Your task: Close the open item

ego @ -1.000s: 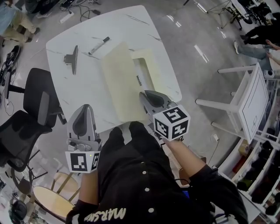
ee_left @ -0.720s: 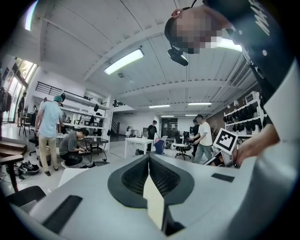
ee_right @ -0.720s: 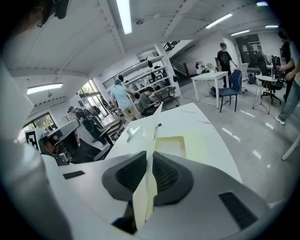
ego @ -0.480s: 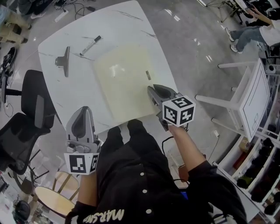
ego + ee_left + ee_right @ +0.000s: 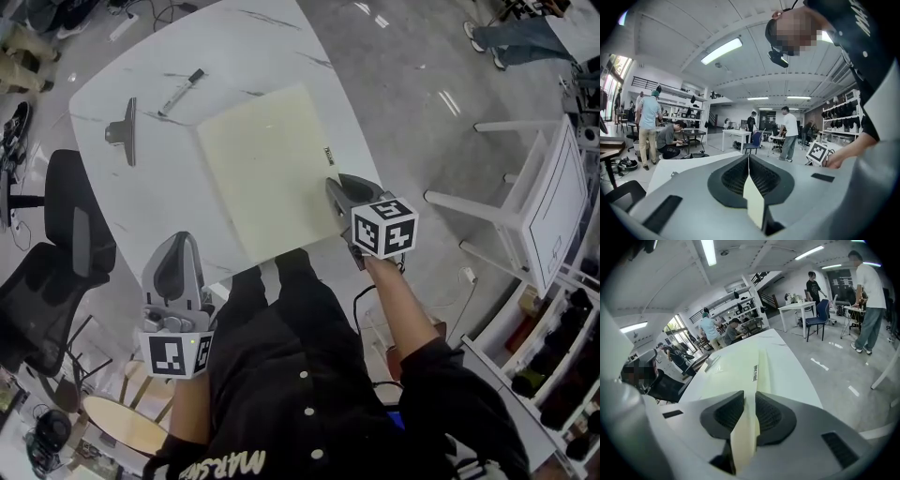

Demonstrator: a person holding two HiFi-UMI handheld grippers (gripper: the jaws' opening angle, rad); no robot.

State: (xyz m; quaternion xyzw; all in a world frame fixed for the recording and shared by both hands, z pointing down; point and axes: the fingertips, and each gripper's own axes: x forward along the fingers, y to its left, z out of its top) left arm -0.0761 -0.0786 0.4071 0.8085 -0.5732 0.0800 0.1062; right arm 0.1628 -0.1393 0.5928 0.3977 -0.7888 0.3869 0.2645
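A flat cream box (image 5: 267,164) lies shut on the white marble table (image 5: 159,202), its lid down flat and a small label on its right edge. My right gripper (image 5: 337,187) rests at the box's near right corner. In the right gripper view the box (image 5: 736,364) stretches away just ahead of the right gripper (image 5: 749,404). Its jaws are opening, with a narrow gap between them in line with the box's edge; the pads do not press on it. My left gripper (image 5: 178,246) hangs off the table's near left edge, shut on nothing (image 5: 748,164).
A black marker (image 5: 177,91) and a grey metal clip (image 5: 124,131) lie at the table's far left. A black office chair (image 5: 56,253) stands left of the table, a round stool (image 5: 122,427) behind it. A white stand (image 5: 544,216) is at the right. People work across the room.
The box's lid, raised a second ago with the inside showing, has come down flat. My right gripper followed it down to the near right corner. The left gripper has not moved.
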